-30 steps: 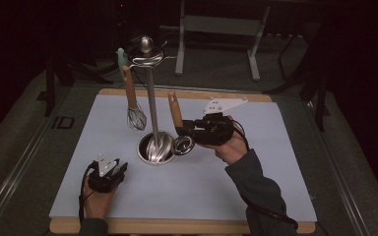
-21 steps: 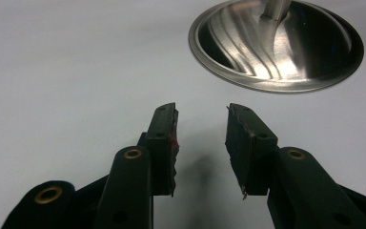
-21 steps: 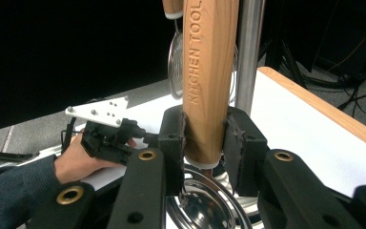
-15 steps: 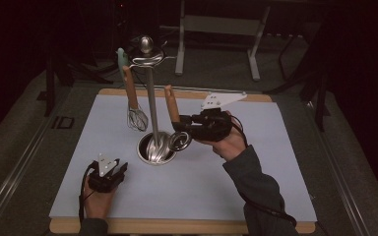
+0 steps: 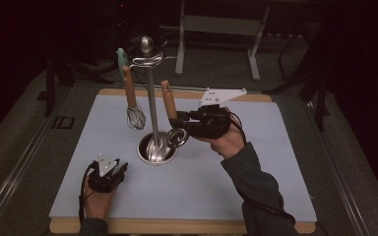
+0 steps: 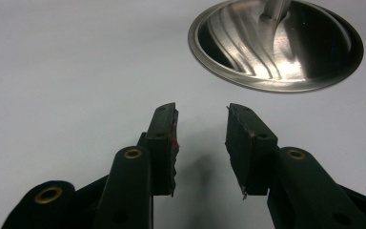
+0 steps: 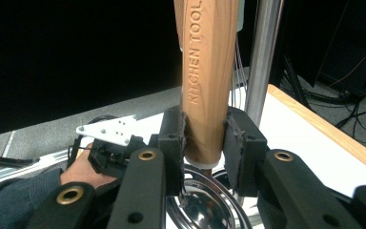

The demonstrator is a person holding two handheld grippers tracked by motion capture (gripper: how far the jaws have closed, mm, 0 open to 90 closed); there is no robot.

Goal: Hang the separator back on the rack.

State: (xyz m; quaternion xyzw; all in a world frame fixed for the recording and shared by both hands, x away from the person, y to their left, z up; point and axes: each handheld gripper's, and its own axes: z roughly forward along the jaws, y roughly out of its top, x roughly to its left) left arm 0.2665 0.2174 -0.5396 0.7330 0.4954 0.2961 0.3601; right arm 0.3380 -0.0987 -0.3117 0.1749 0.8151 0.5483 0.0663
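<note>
Wooden-handled utensil (image 7: 205,81) upright, clamped by right gripper (image 7: 205,148).

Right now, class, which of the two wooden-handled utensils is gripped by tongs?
The wooden-handled utensil beside the stand's pole, clamped by the right tongs; the whisk hangs free.

Left hand-held gripper (image 5: 109,169) resting low at the near bench edge, jaws parted and empty; right hand-held gripper (image 5: 189,123) extended forward, jaws clamped around a wooden handle (image 7: 205,76).
</note>
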